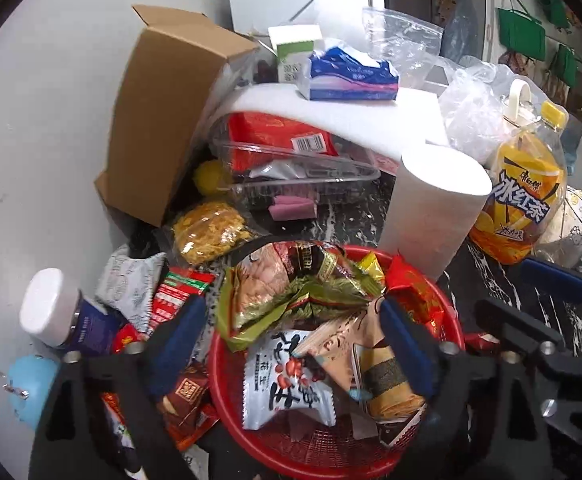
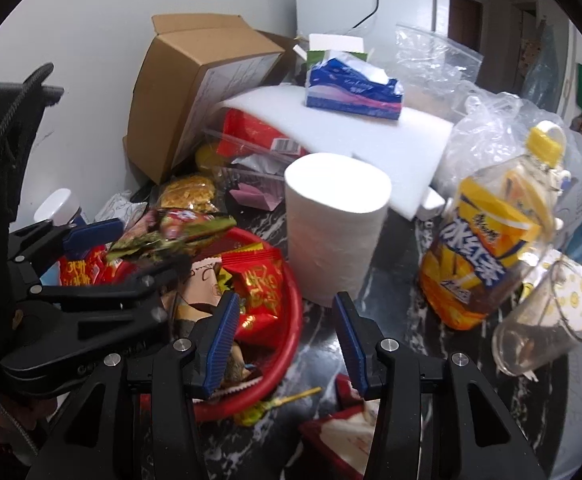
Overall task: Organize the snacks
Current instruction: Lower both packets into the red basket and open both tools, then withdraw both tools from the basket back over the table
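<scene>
A red mesh basket point(image 1: 323, 460) sits on the dark marbled table, heaped with snack packets: a green foil pack point(image 1: 291, 300), a white peanut pack point(image 1: 287, 384) and a red pack point(image 2: 259, 284). My left gripper point(image 1: 293, 340) hangs just above the heap, jaws wide open and holding nothing. My right gripper point(image 2: 287, 344) hovers over the basket's right rim point(image 2: 293, 320), open with nothing between its blue pads. Several loose packets point(image 1: 175, 292) lie left of the basket. A red-and-white packet point(image 2: 347, 432) lies on the table under my right gripper.
A toilet paper roll point(image 2: 335, 232) stands right behind the basket, with an iced tea bottle point(image 2: 487, 248) and a glass cup point(image 2: 543, 320) to its right. Behind are a cardboard box point(image 1: 171, 120), a clear tray under white foam, and a tissue pack point(image 1: 351, 76). A white-capped jar point(image 1: 51, 308) stands at the left.
</scene>
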